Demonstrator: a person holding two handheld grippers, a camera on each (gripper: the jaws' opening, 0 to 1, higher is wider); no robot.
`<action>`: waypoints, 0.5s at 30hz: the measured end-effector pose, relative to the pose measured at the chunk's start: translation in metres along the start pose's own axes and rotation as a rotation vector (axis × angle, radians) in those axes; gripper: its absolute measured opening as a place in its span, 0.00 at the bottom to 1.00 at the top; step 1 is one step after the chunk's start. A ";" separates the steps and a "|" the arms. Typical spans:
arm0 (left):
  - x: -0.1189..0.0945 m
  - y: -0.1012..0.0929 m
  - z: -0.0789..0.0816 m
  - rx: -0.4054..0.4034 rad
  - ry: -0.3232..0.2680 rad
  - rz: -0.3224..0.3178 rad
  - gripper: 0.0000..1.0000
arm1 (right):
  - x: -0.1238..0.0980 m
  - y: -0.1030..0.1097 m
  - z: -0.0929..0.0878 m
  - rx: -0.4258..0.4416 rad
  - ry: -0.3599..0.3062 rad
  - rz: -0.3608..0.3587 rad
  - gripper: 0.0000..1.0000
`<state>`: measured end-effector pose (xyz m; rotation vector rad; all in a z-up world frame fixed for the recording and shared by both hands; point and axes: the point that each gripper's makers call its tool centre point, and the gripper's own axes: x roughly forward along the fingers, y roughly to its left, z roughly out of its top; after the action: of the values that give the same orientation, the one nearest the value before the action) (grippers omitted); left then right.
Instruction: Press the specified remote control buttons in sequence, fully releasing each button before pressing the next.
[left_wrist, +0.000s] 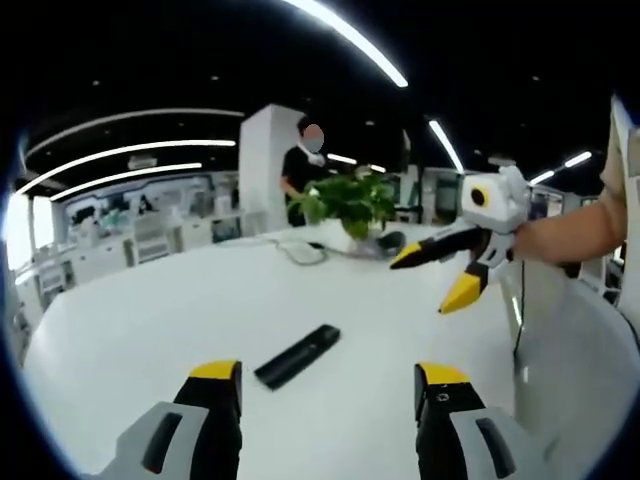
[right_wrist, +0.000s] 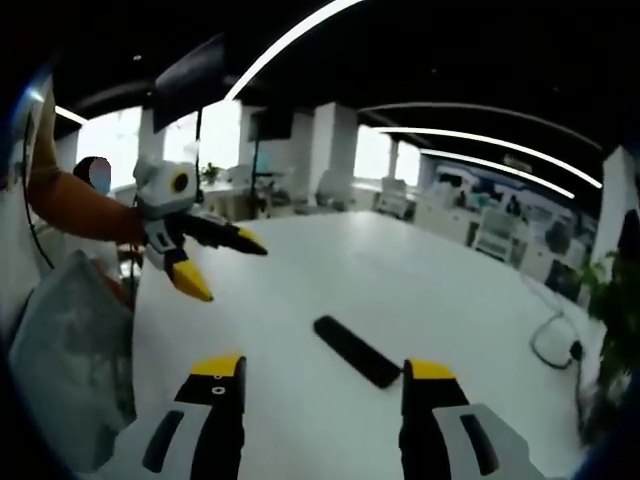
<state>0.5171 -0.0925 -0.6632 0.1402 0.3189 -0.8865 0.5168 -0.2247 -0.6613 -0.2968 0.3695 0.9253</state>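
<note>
Here we are over the white desk (left_wrist: 130, 320) in the left gripper view, and our left claw (left_wrist: 328, 385) comes up from the near edge with its yellow-tipped jaws standing well apart, nothing between them. Just beyond those tips lies the black remote control (left_wrist: 298, 355), flat on the desk, angled with its far end toward the right — free of both claws. Farther back we see a cable (left_wrist: 300, 252) on the desk, then a green potted plant (left_wrist: 352, 203), with a person (left_wrist: 303, 165) standing behind it. Out at the right, the right claw (left_wrist: 430, 275) hangs above the desk, held by a hand in an orange sleeve (left_wrist: 565, 230), its two yellow tips spread apart and holding nothing.

Over to the right gripper view: the left claw (right_wrist: 225, 265) floats at the left above the desk (right_wrist: 450, 290), jaws apart. The remote control (right_wrist: 357, 351) lies in the middle, touching the desk only. Our right claw (right_wrist: 325, 385) rises from the near edge, jaws wide apart — the remote sits just ahead of its right tip. Plant leaves (right_wrist: 610, 300) and the cable (right_wrist: 550, 345) show at the far right.
</note>
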 end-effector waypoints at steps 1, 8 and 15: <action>0.001 0.001 0.000 0.000 0.001 -0.003 0.71 | 0.001 -0.001 0.000 -0.005 0.003 0.001 0.60; 0.007 0.007 0.004 0.015 0.004 -0.015 0.71 | 0.007 -0.012 0.003 -0.033 0.017 0.012 0.58; 0.017 0.012 0.004 0.025 0.014 -0.039 0.71 | 0.016 -0.018 0.000 -0.048 0.033 0.032 0.57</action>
<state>0.5374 -0.0986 -0.6647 0.1643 0.3246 -0.9287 0.5398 -0.2236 -0.6662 -0.3519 0.3837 0.9623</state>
